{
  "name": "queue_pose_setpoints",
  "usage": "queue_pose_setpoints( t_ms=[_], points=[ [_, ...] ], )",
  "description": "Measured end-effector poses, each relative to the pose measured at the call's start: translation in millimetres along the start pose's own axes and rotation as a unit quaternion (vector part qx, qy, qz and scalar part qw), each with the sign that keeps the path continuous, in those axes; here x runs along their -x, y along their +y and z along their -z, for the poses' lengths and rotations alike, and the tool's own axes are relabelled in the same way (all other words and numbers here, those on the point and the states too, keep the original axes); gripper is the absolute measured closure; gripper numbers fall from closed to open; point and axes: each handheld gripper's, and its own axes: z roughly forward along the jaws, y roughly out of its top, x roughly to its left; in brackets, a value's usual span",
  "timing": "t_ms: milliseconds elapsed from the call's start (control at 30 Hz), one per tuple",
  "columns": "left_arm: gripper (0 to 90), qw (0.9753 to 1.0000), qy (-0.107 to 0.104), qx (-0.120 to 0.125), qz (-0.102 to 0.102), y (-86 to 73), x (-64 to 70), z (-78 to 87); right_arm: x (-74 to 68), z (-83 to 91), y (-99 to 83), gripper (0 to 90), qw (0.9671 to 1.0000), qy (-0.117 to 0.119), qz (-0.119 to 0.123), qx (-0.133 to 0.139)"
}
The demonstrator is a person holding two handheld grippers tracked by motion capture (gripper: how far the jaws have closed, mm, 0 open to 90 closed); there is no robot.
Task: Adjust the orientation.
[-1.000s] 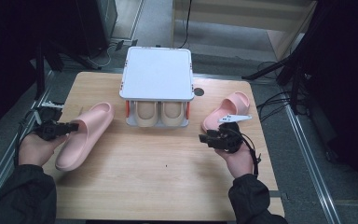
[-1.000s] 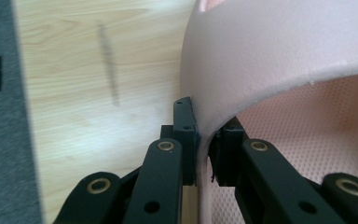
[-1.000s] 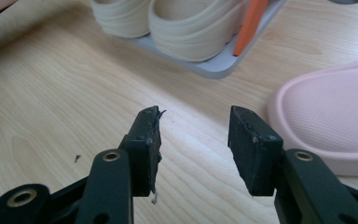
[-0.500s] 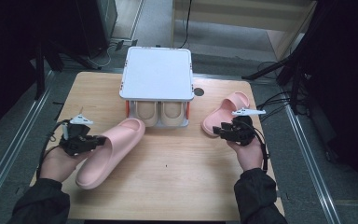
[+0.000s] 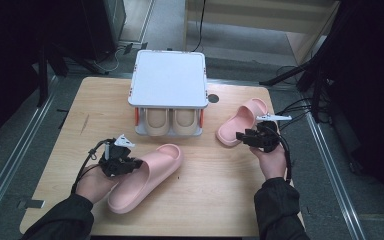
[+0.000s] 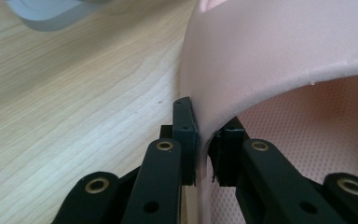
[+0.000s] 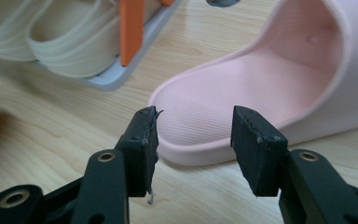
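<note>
Left gripper (image 5: 130, 163): jaws clamped on the strap edge of the near pink slipper (image 5: 147, 177), front left of the table (image 5: 215, 200).
Right gripper (image 7: 193, 140): jaws wide apart, just short of the far pink slipper (image 7: 261, 88)'s heel.
Rack (image 5: 169, 80): beige pair tucked underneath.

rack (image 5: 168, 80) table-rear | one slipper (image 5: 147, 177) front-left | other slipper (image 5: 242, 121) right

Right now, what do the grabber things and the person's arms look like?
Both grippers, the left gripper and the right gripper, are black, with flat jaws joined by brass-coloured rivets. Each carries a small grey three-cornered plate on top and trails a black cable. The person wears dark long sleeves.
</note>
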Motion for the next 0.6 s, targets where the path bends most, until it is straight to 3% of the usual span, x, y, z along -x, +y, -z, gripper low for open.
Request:
queue_pose_setpoints(
  t_ms=[167,267,367,433,467,500,600],
  points=[
    [79.3,0.9997,-0.006,-0.023,-0.011,-1.1,4.3,-9.0,7.6,-6.0,-0.4,52.1,0.9999,-0.010,-0.005,-0.010],
    [76.2,0.9997,-0.006,-0.021,-0.013,-1.8,4.6,-8.7,7.7,-6.4,-0.7,53.6,0.9999,-0.003,-0.010,-0.011],
    [67.9,0.9992,-0.028,-0.023,-0.019,-2.5,4.1,-5.5,0.3,-6.2,0.6,55.2,1.0000,0.006,0.000,-0.007],
    [64.9,0.9989,-0.030,-0.024,-0.028,-3.2,5.4,-3.1,-1.9,-6.4,0.9,55.4,0.9999,0.009,0.003,-0.006],
    [63.4,0.9987,-0.032,-0.020,-0.033,-3.7,6.1,-1.4,-7.2,-6.6,1.1,57.2,0.9998,0.018,0.007,-0.009],
    [62.9,0.9983,-0.049,-0.004,-0.032,-4.1,5.4,7.2,-10.8,-6.7,0.9,58.5,0.9996,0.022,0.010,-0.012],
    [61.3,0.9979,-0.057,0.006,-0.030,-5.6,3.4,14.6,-19.7,-6.6,-0.6,62.4,0.9992,0.028,0.024,-0.014]
  ],
)
